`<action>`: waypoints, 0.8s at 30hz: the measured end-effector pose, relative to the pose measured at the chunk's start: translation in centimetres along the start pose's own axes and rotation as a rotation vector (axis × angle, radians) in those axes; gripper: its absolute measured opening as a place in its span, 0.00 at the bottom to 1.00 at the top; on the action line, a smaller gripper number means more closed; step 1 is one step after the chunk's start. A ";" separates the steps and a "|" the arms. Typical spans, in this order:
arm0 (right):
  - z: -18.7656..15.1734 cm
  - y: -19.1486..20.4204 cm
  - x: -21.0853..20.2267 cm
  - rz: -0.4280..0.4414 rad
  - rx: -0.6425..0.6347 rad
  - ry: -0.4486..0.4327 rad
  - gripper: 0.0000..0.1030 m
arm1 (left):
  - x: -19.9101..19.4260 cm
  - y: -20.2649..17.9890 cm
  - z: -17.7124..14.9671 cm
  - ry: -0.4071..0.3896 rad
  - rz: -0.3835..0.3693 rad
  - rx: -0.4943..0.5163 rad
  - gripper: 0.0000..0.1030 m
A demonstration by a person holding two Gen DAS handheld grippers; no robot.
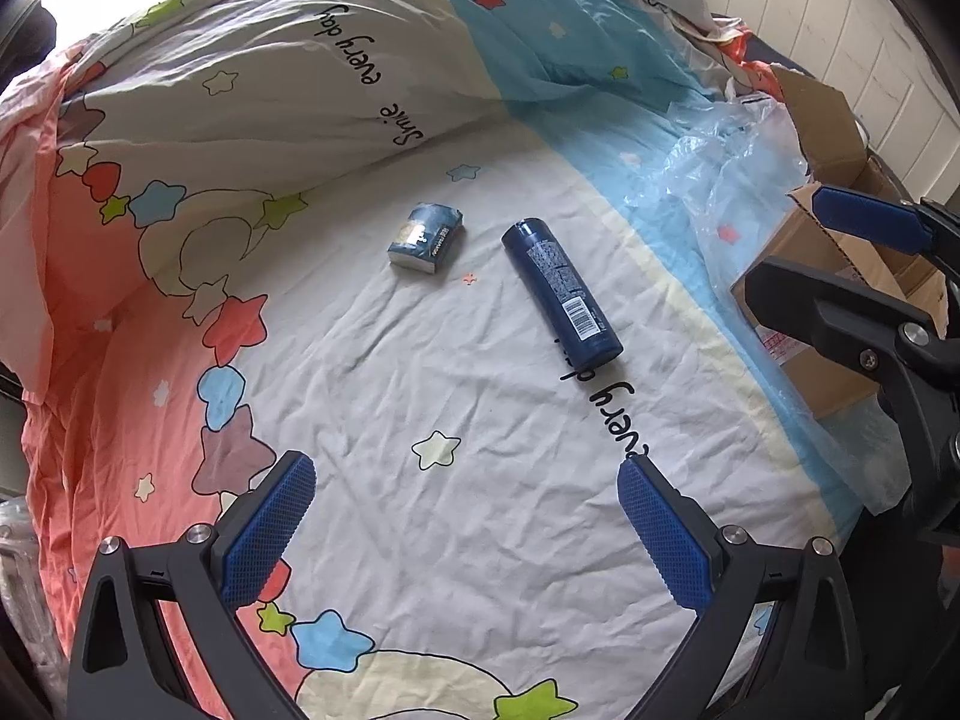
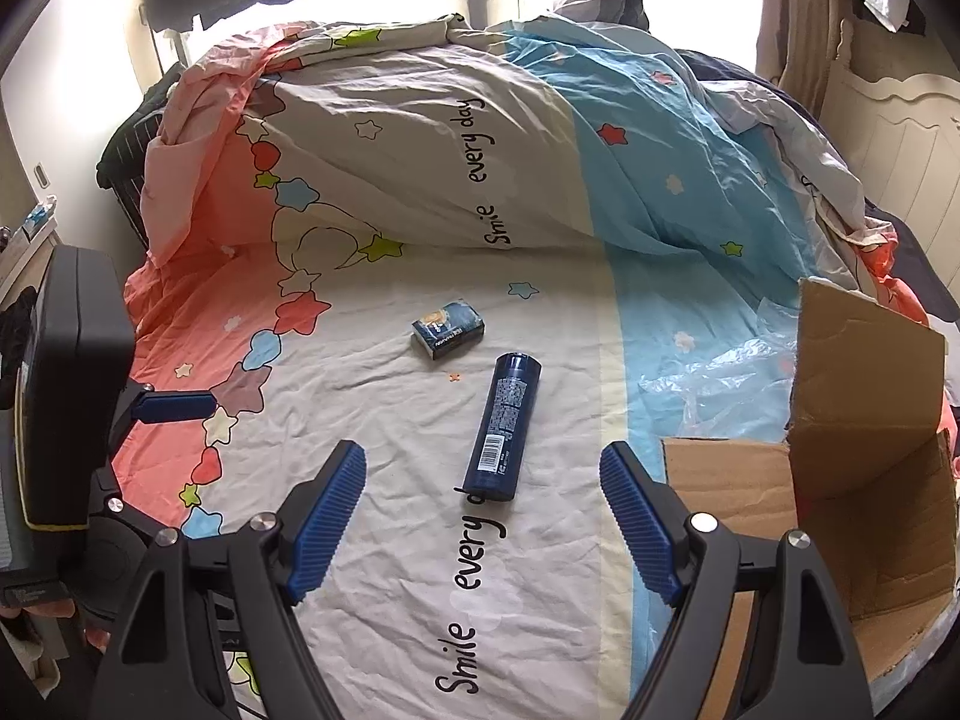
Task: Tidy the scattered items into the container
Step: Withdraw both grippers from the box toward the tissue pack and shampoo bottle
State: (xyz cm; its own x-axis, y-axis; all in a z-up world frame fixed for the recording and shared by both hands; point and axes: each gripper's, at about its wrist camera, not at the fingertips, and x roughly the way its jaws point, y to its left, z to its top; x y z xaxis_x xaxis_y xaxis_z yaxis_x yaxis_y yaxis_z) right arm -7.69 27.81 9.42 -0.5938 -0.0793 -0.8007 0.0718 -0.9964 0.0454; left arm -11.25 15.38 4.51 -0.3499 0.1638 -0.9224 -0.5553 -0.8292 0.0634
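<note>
- The left gripper point(image 1: 465, 501) is held low in its own wrist view, its jaws spread wide with nothing between them.
- Its blue textured pads point(image 1: 270, 531) face inward on black angled fingers.
- The right gripper point(image 2: 483, 489) likewise stands with jaws wide apart, gripping nothing.
- Its ribbed blue pads point(image 2: 327, 519) angle toward each other at the tips.
- Each gripper shows at the edge of the other's view: the right one at the right side, the left one at the left side.

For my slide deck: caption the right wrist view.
Open right gripper hovers over a blue bottle and small packet on the bedsheet, cardboard box alongside.
</note>
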 end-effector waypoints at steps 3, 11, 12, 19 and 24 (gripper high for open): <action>0.3 0.1 1.0 -0.005 -0.007 0.010 0.75 | 1.1 0.3 0.3 0.010 0.000 0.016 1.00; 1.0 0.1 3.8 0.014 0.001 0.037 0.75 | 4.1 1.2 1.8 0.021 -0.052 0.000 1.00; 1.1 0.0 4.0 0.016 0.000 0.036 0.75 | 4.4 1.3 2.0 0.024 -0.060 -0.004 1.00; 1.6 -0.4 6.1 0.033 0.006 0.056 0.76 | 6.6 2.0 3.9 0.031 -0.087 0.016 1.00; 1.9 -0.9 7.7 0.036 0.020 0.077 0.76 | 7.8 2.1 5.5 0.021 -0.077 0.069 1.00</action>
State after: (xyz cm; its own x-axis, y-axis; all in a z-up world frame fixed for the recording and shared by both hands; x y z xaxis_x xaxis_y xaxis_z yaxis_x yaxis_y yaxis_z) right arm -13.89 28.08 4.33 -0.5274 -0.1135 -0.8420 0.0758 -0.9934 0.0864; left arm -19.32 17.83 -0.41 -0.2893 0.2136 -0.9331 -0.6311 -0.7755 0.0181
